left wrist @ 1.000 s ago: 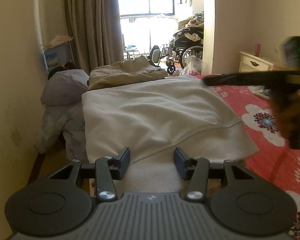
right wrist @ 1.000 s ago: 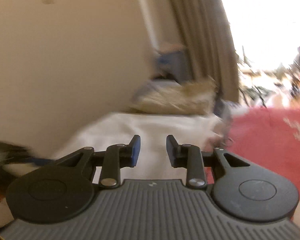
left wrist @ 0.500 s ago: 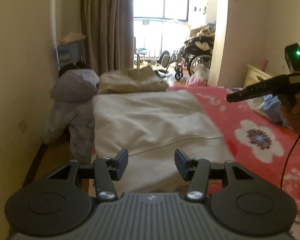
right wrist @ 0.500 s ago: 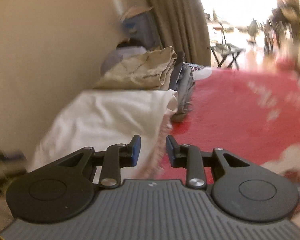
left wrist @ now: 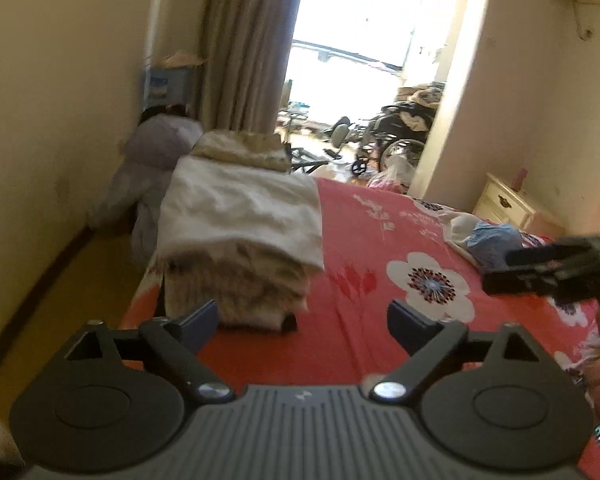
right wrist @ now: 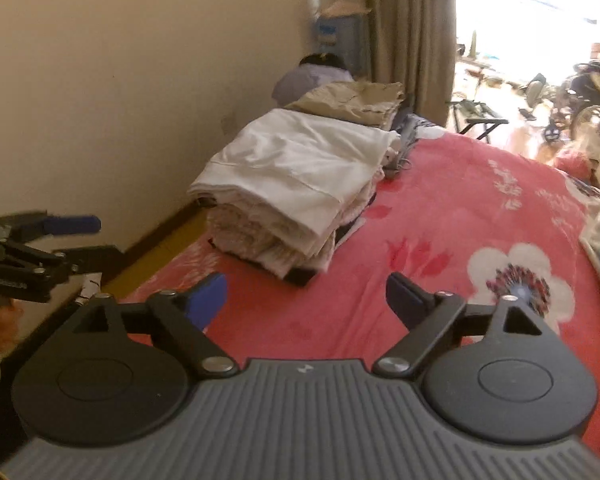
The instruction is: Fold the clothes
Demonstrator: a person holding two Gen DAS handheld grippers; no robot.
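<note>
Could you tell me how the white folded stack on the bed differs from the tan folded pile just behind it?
The white folded stack is pale cream and nearer the camera; the tan folded pile is khaki and lies farther back, toward the curtain. The white stack looks thicker, with many layers showing at its front edge; the tan pile looks flatter and smaller. Both lie folded along the wall side of the red floral bedspread, and neither tool touches them.

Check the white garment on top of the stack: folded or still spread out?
Folded. The white garment lies as a neat rectangle atop the stack of clothes on the red bedspread, layered edges showing at its near end.
</note>
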